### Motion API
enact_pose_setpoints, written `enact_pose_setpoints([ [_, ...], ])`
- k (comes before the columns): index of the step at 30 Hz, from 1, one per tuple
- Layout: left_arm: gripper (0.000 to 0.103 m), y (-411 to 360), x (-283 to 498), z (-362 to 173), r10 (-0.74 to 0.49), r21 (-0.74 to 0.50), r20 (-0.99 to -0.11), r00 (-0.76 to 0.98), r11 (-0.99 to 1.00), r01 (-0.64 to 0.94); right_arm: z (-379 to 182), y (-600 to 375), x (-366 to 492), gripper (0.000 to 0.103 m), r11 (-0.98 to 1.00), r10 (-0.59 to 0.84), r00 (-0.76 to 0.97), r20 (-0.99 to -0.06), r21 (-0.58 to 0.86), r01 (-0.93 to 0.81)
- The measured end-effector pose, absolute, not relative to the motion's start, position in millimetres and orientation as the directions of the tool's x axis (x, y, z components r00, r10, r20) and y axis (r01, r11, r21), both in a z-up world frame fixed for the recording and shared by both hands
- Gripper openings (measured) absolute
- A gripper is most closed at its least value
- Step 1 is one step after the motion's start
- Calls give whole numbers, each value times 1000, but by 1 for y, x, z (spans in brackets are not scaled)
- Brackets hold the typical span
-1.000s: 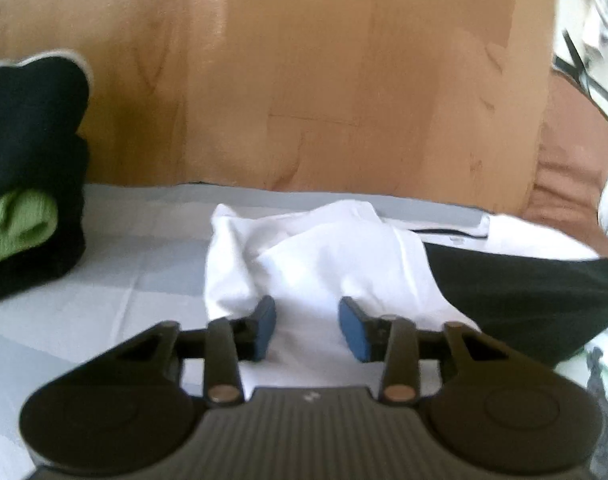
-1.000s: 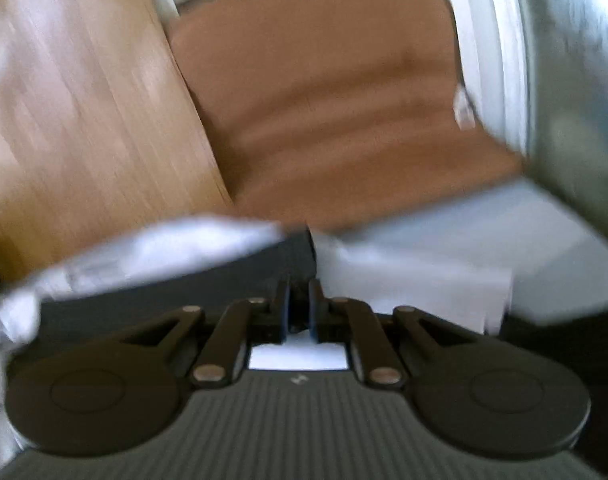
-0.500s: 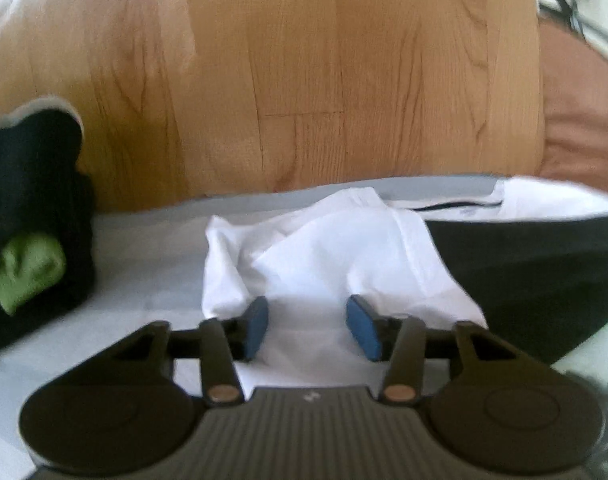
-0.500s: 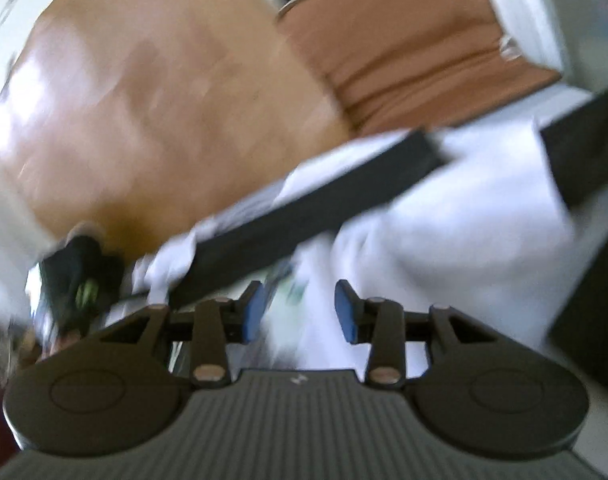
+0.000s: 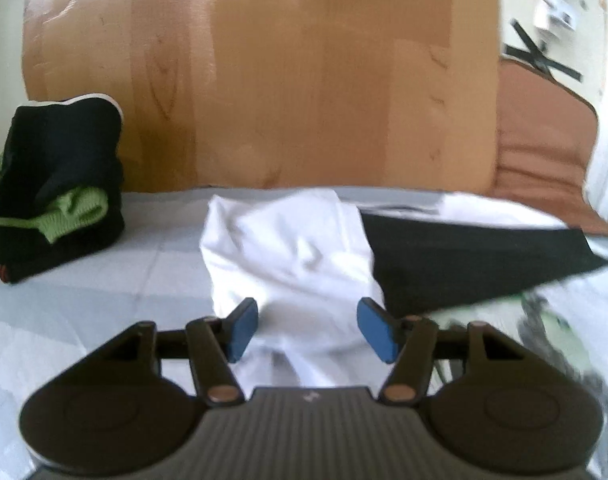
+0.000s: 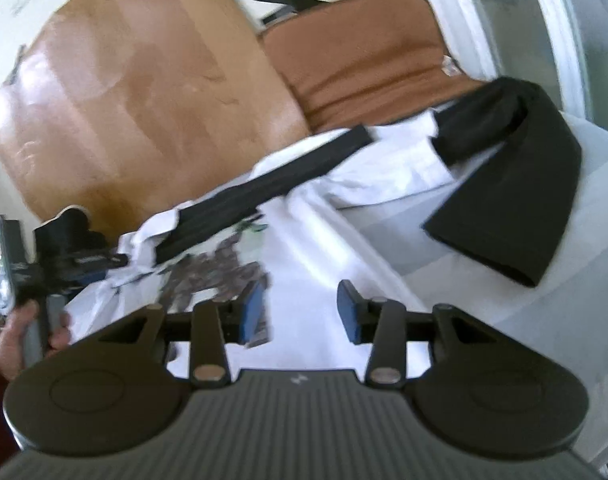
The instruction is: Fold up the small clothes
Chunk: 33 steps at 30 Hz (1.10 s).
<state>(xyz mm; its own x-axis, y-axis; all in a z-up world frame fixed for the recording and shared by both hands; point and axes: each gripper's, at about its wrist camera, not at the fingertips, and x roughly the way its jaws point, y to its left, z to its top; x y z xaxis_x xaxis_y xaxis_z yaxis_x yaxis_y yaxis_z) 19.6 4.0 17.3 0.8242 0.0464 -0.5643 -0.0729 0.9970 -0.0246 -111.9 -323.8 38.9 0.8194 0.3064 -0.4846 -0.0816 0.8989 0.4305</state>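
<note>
The white and black shirt [image 5: 296, 248] lies rumpled on the pale bedsheet [image 5: 84, 304], right ahead of the left gripper [image 5: 307, 334], whose blue pads stand spread with nothing between them, a white fold bunched up just beyond. The right gripper [image 6: 302, 312] is likewise released, hovering over the white body of the same garment, with a black sleeve [image 6: 515, 184] flopped off to its right. It looks like thin, light jersey: limp, no stiffness to hold a crease, likely to sag and drag, so I'd pinch it at a hem or a seam edge and not mid-panel. A printed patch near the right gripper is smeared by blur and I can't read it. How the shirt's layers overlap is hard to tell. To the left gripper's far left sits a dark and green stack of clothes [image 5: 56, 196], its left side cut off.
</note>
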Motion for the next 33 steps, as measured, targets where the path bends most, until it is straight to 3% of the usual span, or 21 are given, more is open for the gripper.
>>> enact_pose_setpoints([
  [4,61,-5,7,3,70,42,-542,837,998,-56,48,-322,-121,47,899,340,823,-455,415,-142],
  [6,62,-4,4,3,47,19,-543,838,999,-44,52,-338,-128,47,890,326,851,-412,438,-129],
  [13,69,4,6,3,11,-31,-552,834,999,-34,53,-424,-147,48,803,161,927,-340,590,76],
  [20,74,5,-1,5,-23,-57,-520,854,998,-8,45,-474,-133,54,751,10,922,-387,612,249],
  [24,75,5,0,5,-29,-67,-522,852,998,-7,31,-471,-102,54,800,-10,895,-445,534,275],
  [25,75,5,0,5,-29,-67,-523,852,998,-7,25,-475,-90,53,806,-17,879,-477,514,294],
  [27,75,6,0,5,-32,-69,-524,851,998,-5,22,-483,-75,4,800,-11,871,-492,518,303],
  [33,75,10,-1,5,-63,-106,-514,856,994,10,72,-510,-58,5,760,4,932,-364,607,233],
])
